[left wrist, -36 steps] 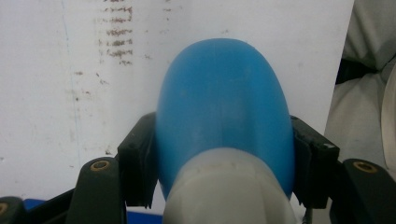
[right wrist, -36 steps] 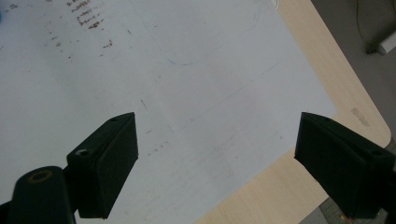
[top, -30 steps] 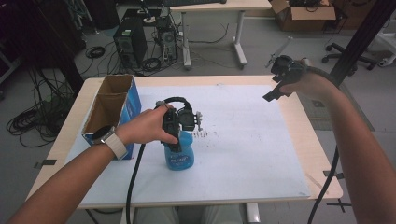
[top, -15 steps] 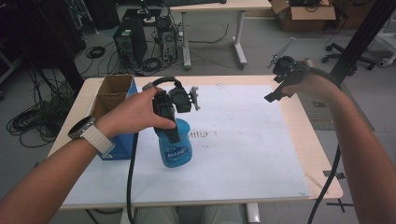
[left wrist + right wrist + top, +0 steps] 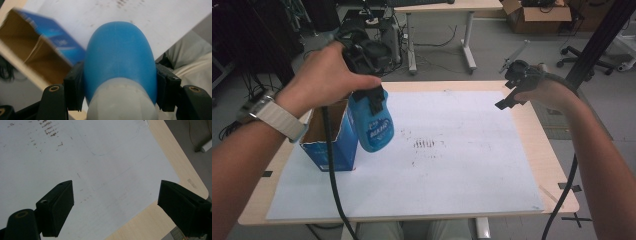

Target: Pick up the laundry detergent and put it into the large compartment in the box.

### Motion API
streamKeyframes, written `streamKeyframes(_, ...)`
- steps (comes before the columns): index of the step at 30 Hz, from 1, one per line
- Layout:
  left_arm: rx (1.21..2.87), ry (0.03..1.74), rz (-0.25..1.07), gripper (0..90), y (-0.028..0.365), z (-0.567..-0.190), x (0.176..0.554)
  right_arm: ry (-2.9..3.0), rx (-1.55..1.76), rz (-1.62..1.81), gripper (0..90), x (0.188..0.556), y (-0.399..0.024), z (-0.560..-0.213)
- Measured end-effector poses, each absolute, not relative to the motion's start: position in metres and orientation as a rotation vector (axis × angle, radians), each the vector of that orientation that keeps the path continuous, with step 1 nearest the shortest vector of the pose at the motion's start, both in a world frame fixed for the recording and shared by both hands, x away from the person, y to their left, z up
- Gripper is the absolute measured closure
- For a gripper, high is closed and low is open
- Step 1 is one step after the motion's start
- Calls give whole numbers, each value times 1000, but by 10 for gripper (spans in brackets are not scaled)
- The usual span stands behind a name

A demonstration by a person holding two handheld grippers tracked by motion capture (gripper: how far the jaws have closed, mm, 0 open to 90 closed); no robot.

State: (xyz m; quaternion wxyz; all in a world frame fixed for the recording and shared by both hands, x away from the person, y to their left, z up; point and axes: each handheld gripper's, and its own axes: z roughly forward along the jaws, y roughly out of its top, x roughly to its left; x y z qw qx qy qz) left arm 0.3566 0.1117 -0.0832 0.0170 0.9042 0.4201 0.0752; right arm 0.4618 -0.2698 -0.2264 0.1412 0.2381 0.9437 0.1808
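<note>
Blue bottle [image 5: 373, 122] lifted, not yet in the box.

L gripper [image 5: 117, 82] pinches the bottle by its upper body, jaws pressed on both sides; bottle hangs tilted in the air just beside the open blue carton [image 5: 329, 137], over the white sheet [image 5: 452, 165]. Judging by this, pick-up is done; what's left is prob. carrying it over the carton mouth & lowering in. R gripper [image 5: 115, 202] idle, jaws spread wide, empty, near the table's far R edge [image 5: 539, 145]. Plenty of open room mid-sheet; carton sits close to the L edge, so watch the rim w/ the bottle base.
</note>
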Motion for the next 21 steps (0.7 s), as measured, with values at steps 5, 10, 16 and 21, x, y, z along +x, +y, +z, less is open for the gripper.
streamKeyframes(5, 2630, 1626, 290, 375, 140, -50, 365, 2723, 688, 527, 135, 462, -269, -226)
streamKeyframes(10, 2460, 1849, 320, 375, 166, -35, 376, 2723, 680, 535, 135, 462, -267, -226)
streamKeyframes(16, 2356, 2000, 344, 375, 186, -38, 391, 2723, 679, 532, 135, 462, -266, -226)
streamKeyframes(21, 2291, 2066, 351, 375, 199, -53, 402, 2720, 685, 535, 135, 462, -267, -225)
